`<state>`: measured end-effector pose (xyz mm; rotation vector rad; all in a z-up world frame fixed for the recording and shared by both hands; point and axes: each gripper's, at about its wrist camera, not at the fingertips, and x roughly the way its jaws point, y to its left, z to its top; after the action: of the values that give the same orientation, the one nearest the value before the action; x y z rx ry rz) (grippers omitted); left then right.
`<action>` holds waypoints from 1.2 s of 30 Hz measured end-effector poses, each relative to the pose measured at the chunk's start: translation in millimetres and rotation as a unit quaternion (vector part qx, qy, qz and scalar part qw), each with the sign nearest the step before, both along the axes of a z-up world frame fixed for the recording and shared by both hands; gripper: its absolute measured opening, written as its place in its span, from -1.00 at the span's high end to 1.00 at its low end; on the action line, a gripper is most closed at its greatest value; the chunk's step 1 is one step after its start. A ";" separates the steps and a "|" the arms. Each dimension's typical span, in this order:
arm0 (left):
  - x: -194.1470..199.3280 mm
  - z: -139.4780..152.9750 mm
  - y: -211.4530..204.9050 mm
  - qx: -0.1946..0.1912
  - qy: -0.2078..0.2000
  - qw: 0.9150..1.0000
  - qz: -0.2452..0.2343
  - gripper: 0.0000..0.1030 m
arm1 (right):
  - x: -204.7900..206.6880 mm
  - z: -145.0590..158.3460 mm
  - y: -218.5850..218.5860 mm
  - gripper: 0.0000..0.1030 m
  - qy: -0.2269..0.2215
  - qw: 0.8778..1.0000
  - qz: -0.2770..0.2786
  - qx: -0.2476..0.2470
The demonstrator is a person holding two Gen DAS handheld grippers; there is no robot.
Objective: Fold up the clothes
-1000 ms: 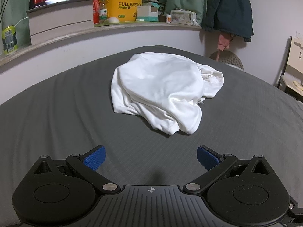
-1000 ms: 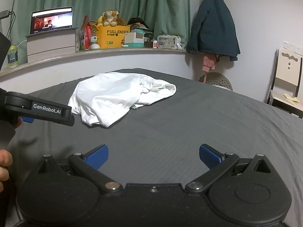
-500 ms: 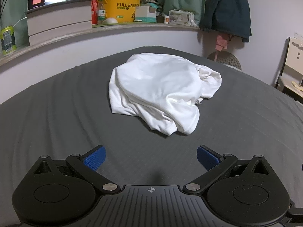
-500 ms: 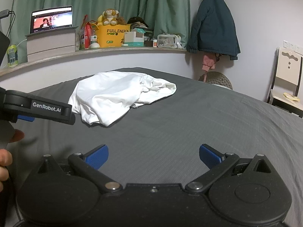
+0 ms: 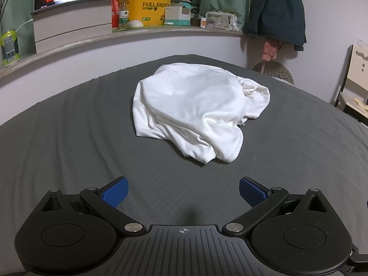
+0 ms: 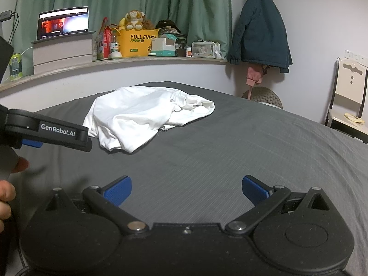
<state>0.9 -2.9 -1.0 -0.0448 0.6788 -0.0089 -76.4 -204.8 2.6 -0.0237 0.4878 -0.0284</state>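
A crumpled white garment [image 5: 195, 110] lies in a heap on the dark grey bed [image 5: 69, 138]. In the left wrist view my left gripper [image 5: 183, 192] is open, its blue pads wide apart over bare bedding, a short way in front of the heap. In the right wrist view the white garment [image 6: 142, 117] sits further off, up and to the left. My right gripper [image 6: 186, 189] is open too, with only grey sheet between its fingers. The left gripper's black body [image 6: 46, 131] shows side-on at that view's left edge, with a hand [image 6: 7, 191] below it.
Behind the bed runs a curved ledge [image 6: 138, 61] with a laptop [image 6: 64, 23] on boxes, a yellow box, a plush toy and a green can. A dark jacket [image 6: 260, 32] hangs on the wall. A chair [image 6: 349, 92] stands at the right. Grey bedding surrounds the garment.
My left gripper has crept slightly nearer the garment and drifted a little. The right gripper has barely moved. Both stay open and the heap lies unchanged.
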 end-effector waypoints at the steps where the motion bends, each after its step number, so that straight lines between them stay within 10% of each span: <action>1: 0.1 -0.2 0.0 0.000 0.000 1.000 0.000 -1.00 | 0.3 0.0 -0.2 -1.00 0.000 1.000 0.000 0.000; 36: 0.5 0.9 -0.1 -0.004 -0.004 1.000 0.001 -1.00 | 0.4 -3.8 -3.2 -1.00 0.004 1.000 0.001 -0.005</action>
<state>1.4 -3.0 -0.1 -0.0523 0.6709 -0.0103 -76.0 -208.0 -1.2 -0.0336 0.4956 -0.0292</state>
